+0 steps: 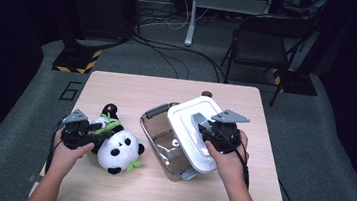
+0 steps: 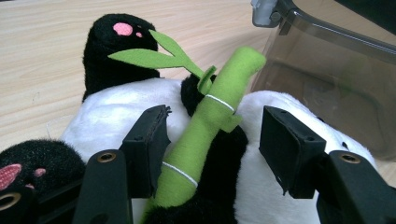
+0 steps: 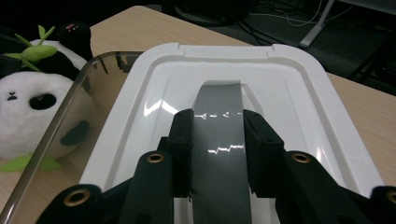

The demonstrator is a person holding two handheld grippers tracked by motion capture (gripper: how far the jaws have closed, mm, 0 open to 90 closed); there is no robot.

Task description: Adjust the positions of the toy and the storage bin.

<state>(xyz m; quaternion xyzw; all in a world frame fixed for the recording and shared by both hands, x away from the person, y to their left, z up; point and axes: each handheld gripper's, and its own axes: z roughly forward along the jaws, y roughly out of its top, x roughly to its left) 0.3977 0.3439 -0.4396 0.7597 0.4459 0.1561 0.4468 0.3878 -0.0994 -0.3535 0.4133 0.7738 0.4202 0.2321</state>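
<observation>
Two: left hand-held gripper (image 2: pixel 212 154) spread around panda's bamboo (image 2: pixel 205 130); right (image 3: pixel 218 140) pinches lid handle (image 3: pixel 219 112).

High view overhead facing forward, gripper views close, sharing panda (image 1: pixel 116 147)

On the pale wooden surface (image 1: pixel 132 88): black-and-white plush panda (image 1: pixel 114 143) at left, clear smoky plastic container (image 1: pixel 162 140) just right of it. Atop the container, shifted rightward: white plastic lid (image 1: pixel 192 119) with grey handle (image 3: pixel 218 140). Behind the surface, on the floor: black folding chair (image 1: pixel 268 39) and cables (image 1: pixel 171 52).
</observation>
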